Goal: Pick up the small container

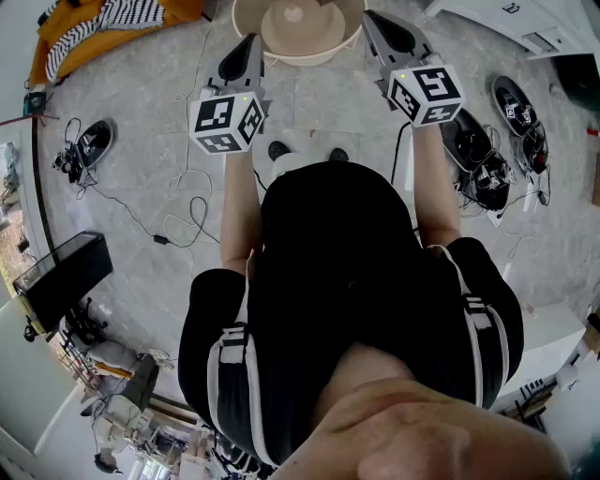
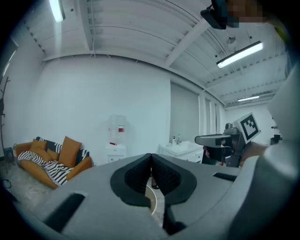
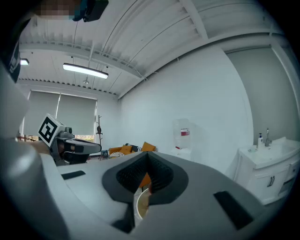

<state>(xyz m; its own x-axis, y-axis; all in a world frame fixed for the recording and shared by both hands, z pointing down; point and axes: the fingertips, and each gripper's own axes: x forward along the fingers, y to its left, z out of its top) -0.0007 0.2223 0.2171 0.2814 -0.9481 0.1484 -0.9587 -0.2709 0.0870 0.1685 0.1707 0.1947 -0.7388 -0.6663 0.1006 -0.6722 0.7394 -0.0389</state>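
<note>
The marbled grey floor [image 1: 141, 178] takes up most of the head view. An orange sofa [image 1: 80, 28] with a striped throw stands well off at the far left.

Straight ahead of the person is a round, pale surface [image 1: 328, 47]. Only its near half is in frame. The small container [image 1: 293, 13] sits alone near the middle of that surface, upright and untouched, and it is too small to show more detail.

The person holds both tools forward and roughly level. The left claw [image 1: 248, 42] and the right claw [image 1: 377, 21] flank the surface's near rim, and the container is ahead of them and between their lines. This looks like a ready pose before the reach.

Each gripper view shows its ribbed pads pressed together at the tips. Both claws are closed and neither holds anything. The pale rim of the surface shows in the gap beneath each pair.

Whichever claw takes the container will have to spread before it goes in. I'd judge the approach is open, because nothing else stands on the visible part of the surface.

How high the tips ride above the rim cannot be told from overhead, so the rim is the edge to watch.

Shoes [image 1: 97, 141] and trailing cables [image 1: 178, 220] lie well apart to the left. More shoes [image 1: 514, 98] lie off to the right, clear of the arms.
</note>
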